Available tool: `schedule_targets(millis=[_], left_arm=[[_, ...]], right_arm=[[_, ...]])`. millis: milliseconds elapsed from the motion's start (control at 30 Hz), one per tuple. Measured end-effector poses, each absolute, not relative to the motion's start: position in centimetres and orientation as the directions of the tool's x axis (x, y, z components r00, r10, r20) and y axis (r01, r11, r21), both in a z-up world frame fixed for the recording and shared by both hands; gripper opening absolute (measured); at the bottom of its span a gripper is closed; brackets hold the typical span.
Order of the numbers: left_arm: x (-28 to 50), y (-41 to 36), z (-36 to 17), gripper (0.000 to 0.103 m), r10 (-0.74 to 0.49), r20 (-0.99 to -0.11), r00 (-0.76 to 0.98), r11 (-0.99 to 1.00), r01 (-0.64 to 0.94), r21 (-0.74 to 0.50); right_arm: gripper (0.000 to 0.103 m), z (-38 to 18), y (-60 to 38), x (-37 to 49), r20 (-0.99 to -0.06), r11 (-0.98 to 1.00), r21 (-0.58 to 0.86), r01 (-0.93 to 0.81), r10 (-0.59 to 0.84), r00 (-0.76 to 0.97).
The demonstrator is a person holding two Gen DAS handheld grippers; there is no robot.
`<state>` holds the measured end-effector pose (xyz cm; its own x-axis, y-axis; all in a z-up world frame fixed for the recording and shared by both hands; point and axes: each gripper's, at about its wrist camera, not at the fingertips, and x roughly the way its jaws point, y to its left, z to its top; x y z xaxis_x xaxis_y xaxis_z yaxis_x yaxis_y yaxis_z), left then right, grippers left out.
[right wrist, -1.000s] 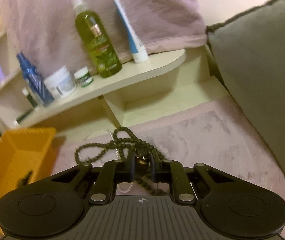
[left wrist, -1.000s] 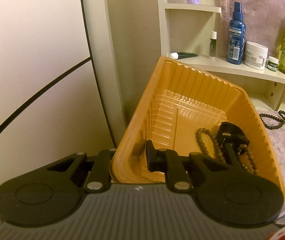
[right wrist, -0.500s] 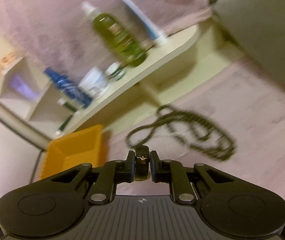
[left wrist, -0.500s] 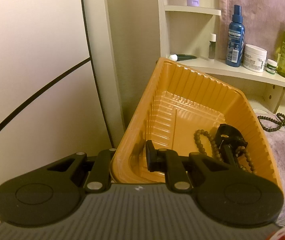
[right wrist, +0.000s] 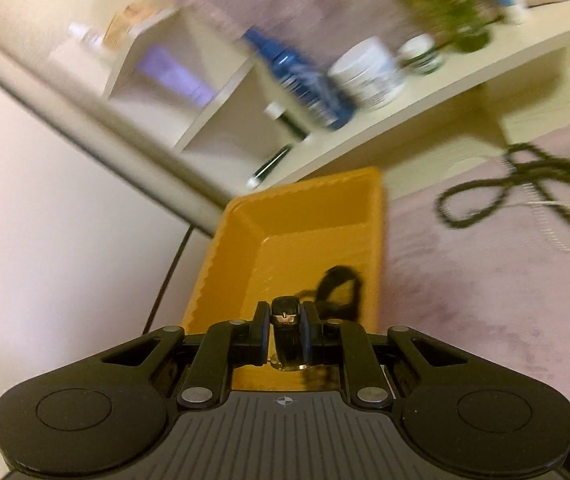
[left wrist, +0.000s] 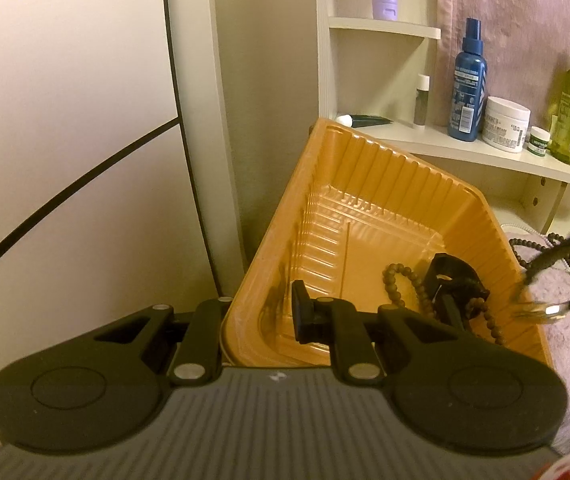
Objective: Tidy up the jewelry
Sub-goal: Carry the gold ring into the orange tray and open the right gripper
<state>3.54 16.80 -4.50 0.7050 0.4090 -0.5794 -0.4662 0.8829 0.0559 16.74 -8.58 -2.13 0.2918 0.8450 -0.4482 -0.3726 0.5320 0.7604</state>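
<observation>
The left gripper point(left wrist: 261, 320) pinches the near wall of the orange tray point(left wrist: 369, 184), one finger inside, one outside, tilting it up. The right gripper point(right wrist: 284, 334) pinches a small dark piece with a metal ring point(right wrist: 285, 320) and hangs over the tray's near end. A bead bracelet point(left wrist: 401, 284) and a black clip point(left wrist: 449, 276) lie inside the tray; a bead necklace point(right wrist: 525, 188) lies on the pink cover beyond the tray's right side. The ring looks light, hard and smooth, so likely slippery: grip across its band. The tray is thin and flexible, best held at the rim.
</observation>
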Motion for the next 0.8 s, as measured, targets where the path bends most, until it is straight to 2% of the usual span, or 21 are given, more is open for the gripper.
schedule_targets(millis=[400,433,467,533,800], left_arm=[[3.5,16.9,-4.5,0.014,0.402,-0.582,0.707,0.884,-0.466,0.046],[3.5,17.0,-4.5,0.014,0.402,-0.584,0.706,0.883,-0.467,0.043],[3.5,17.0,-4.6,0.014,0.401,-0.585,0.705,0.883,-0.467,0.042],[3.5,17.0,-4.6,0.014,0.4,-0.585,0.705,0.884,-0.466,0.043],[3.8,17.0,-4.8,0.014,0.404,-0.592,0.698,0.881,-0.47,0.046]], right_arm=[[0.017,-5.3,-2.0,17.1,-0.482,0.533,0.689,-0.491,0.843,0.239],[0.025,-5.3,-1.7,16.9,-0.49,0.534,0.663,-0.524,0.839,0.235],[0.04,-5.2,-1.4,16.7,-0.511,0.549,0.631,-0.548,0.826,0.24],[0.056,-5.1,-1.2,16.2,-0.532,0.566,0.581,-0.584,0.808,0.254],[0.058,-4.8,-2.4,15.1,-0.585,0.62,0.432,-0.656,0.746,0.32]])
